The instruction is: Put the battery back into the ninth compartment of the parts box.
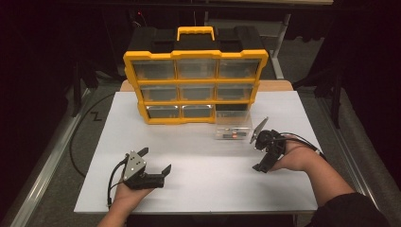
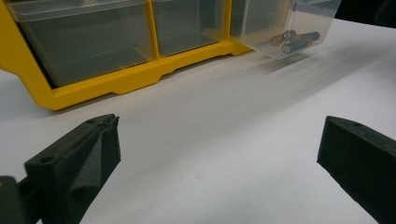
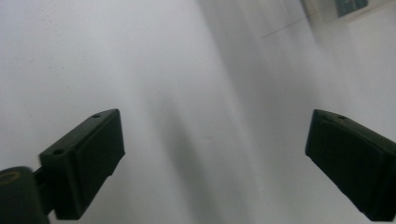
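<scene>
- right gripper (image 1: 263, 156) hangs low over the white table (image 1: 203, 189), jaws wide apart and empty.
- the clear drawer (image 1: 232, 128) with small dark parts inside sits on the table just ahead of that claw, pulled out of the yellow organizer (image 1: 195, 87), whose bottom-right slot is empty.
- left gripper (image 1: 156, 163) rests well off to its side, jaws spread, holding nothing.
- step looks like the drawer set down and let go; next likely means reaching into the drawer or taking hold of it, with a careful line-up on its thin wall.
</scene>
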Demonstrator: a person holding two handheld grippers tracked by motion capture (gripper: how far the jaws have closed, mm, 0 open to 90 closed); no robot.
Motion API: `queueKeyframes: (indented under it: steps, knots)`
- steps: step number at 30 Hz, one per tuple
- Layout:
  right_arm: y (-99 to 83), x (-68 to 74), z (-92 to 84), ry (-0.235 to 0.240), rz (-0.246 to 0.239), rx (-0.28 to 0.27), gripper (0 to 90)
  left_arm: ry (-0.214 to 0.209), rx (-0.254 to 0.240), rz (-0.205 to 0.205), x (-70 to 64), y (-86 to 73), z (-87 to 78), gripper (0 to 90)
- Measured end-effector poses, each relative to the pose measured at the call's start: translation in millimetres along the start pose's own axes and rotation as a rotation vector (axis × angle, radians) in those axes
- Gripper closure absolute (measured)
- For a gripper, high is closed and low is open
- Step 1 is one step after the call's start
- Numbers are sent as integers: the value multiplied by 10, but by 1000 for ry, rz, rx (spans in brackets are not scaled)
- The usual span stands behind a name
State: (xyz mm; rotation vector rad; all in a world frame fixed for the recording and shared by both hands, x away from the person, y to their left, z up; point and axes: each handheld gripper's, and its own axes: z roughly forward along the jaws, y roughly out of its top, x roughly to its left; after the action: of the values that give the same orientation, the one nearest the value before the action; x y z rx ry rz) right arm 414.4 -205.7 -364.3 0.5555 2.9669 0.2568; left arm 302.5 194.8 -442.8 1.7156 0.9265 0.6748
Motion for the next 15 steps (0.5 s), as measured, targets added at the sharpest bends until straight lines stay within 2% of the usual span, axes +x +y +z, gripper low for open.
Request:
queueKeyframes:
  steps: [4, 6, 10, 15]
  knots:
    - [-4, 15, 103, 4, 14, -10, 8, 1, 4, 0, 6, -1, 2, 3]
    - [-6, 26, 158, 8, 23, 3, 9, 1, 2, -3, 3, 1, -1, 3]
    - [-7, 52, 274, 0, 10, 25, 9, -4, 2, -20, 13, 8, -3, 3]
    - [6, 82, 353, 8, -12, 26, 9, -2, 2, -17, 15, 10, -11, 3]
